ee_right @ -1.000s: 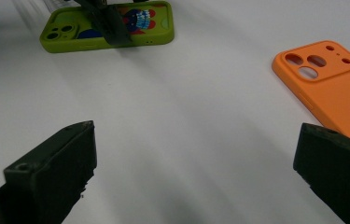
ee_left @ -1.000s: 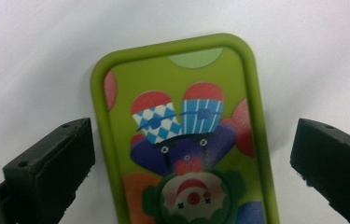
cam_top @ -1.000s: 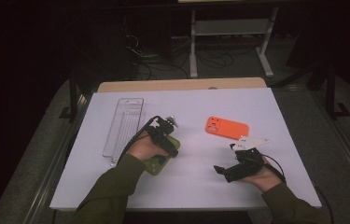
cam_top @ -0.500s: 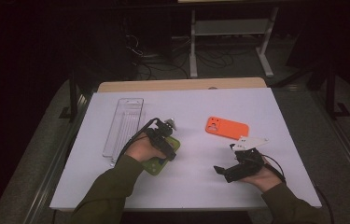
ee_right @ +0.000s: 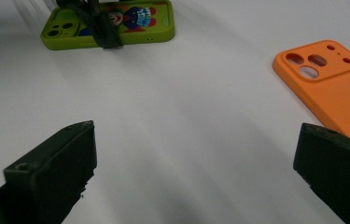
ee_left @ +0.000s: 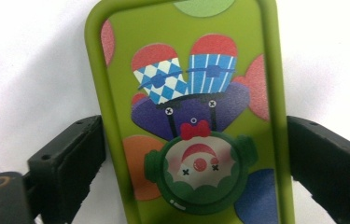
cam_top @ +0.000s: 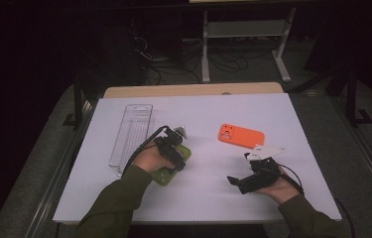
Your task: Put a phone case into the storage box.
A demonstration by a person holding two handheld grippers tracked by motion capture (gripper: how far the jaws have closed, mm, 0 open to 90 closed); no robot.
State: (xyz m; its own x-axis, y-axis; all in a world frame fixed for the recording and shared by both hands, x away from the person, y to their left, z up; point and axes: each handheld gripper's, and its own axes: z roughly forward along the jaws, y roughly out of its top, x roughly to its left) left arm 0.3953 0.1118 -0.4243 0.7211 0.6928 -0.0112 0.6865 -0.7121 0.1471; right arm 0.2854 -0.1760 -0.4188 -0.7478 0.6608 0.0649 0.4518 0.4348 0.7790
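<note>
On the white worktop (cam_top: 208, 198) the left hand-held gripper (cam_top: 179, 155) sits over the green phone case (ee_left: 191, 112) with the cartoon clown print — its jaws have just been closing and now bracket the case's long edges, apparently touching both sides, so I'd call the grab about done, though the case lies flat, not lifted. Right hand-held gripper (cam_top: 243, 182) rests wide open with nothing in it, near the orange phone case (cam_top: 241, 136). Clear plastic tray (cam_top: 131, 131) to the left looks unused — moving the green case anywhere is all still ahead.
</note>
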